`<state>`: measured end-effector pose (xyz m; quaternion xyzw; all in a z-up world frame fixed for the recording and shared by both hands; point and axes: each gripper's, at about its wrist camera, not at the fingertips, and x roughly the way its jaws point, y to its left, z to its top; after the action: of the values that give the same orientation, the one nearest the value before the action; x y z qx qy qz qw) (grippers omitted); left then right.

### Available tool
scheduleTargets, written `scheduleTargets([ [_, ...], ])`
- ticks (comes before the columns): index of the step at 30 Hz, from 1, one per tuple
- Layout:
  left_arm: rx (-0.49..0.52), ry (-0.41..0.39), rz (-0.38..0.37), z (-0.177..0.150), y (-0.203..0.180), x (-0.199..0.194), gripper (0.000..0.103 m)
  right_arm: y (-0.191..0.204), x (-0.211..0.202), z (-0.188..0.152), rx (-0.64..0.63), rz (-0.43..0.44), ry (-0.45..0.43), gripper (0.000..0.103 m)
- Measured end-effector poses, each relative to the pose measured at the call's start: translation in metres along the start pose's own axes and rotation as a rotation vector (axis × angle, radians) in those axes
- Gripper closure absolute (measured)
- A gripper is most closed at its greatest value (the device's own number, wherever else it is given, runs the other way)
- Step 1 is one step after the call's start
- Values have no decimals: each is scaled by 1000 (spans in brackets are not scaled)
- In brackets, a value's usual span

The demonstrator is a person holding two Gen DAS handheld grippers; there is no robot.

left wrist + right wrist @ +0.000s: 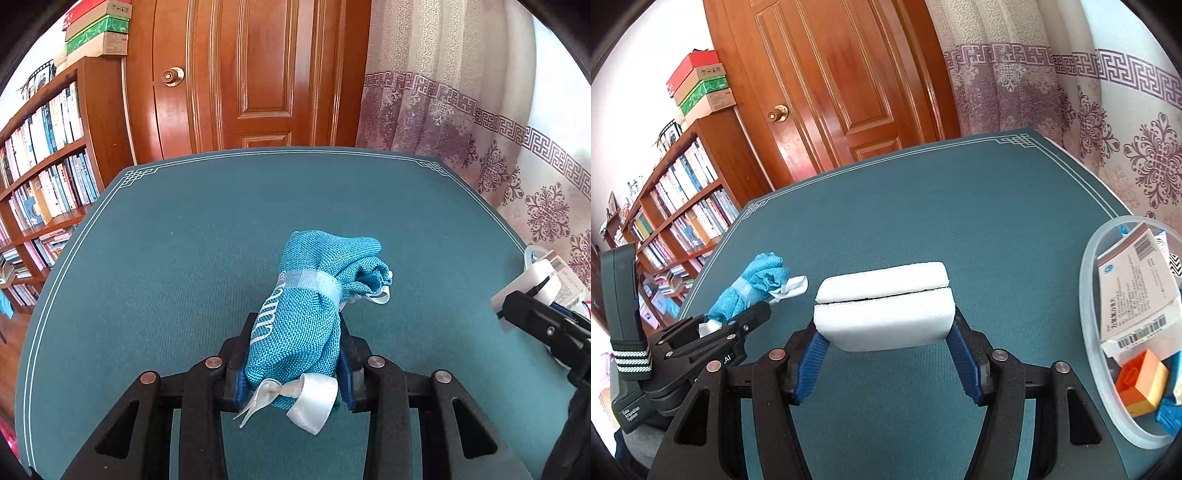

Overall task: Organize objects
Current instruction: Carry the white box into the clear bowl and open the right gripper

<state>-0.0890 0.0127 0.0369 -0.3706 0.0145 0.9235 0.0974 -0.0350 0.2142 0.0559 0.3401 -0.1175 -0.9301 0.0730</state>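
- Held closest to the left wrist camera, the teal woven pouch (299, 314) sits clamped in the left gripper (295, 373), whose jaws are narrowed onto its lower end where the white ribbon bow (295, 398) hangs; the pouch's long axis runs straight ahead along the fingers, with the gathered mouth pointing away toward the door (255, 74).
- Below it lies the green surface (147, 258), and the pouch appears lifted clear of it, though I cannot tell by how much.
- Further right, the right gripper (886, 332) holds a white foam block (882, 310) by its two short ends, so the block's long axis lies crosswise to the fingers; the jaws stand at a middling width, pressed on the block.
- From the right wrist view, the left gripper with its pouch lies off to the left and slightly ahead, well apart from the block.
- At the far right edge stands the clear plastic tub (1087, 295), already carrying a medicine box (1134, 284), an orange block (1141, 380) and blue pieces (1171, 417).
- The deciding relation, as I judge it: the tub lies to the right of both grippers, and the right hand is much the nearer, just beside its rim, so the foam block likely needs only a short swing rightward over the wall.
- The pouch has the whole width of the surface to cross, and would have to wait or pass around the right arm.
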Motion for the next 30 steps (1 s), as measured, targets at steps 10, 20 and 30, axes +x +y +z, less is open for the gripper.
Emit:
scheduleTargets([
  [10, 50, -7, -33, -5, -33, -14, 64, -58, -55, 10, 68, -101, -98, 40],
  [20, 117, -17, -74, -8, -70, -27, 64, -125, -93, 13, 152, -216, -151, 40],
  [30, 175, -17, -114, -12, -101, -36, 64, -184, -105, 22, 218, -327, -174, 40],
])
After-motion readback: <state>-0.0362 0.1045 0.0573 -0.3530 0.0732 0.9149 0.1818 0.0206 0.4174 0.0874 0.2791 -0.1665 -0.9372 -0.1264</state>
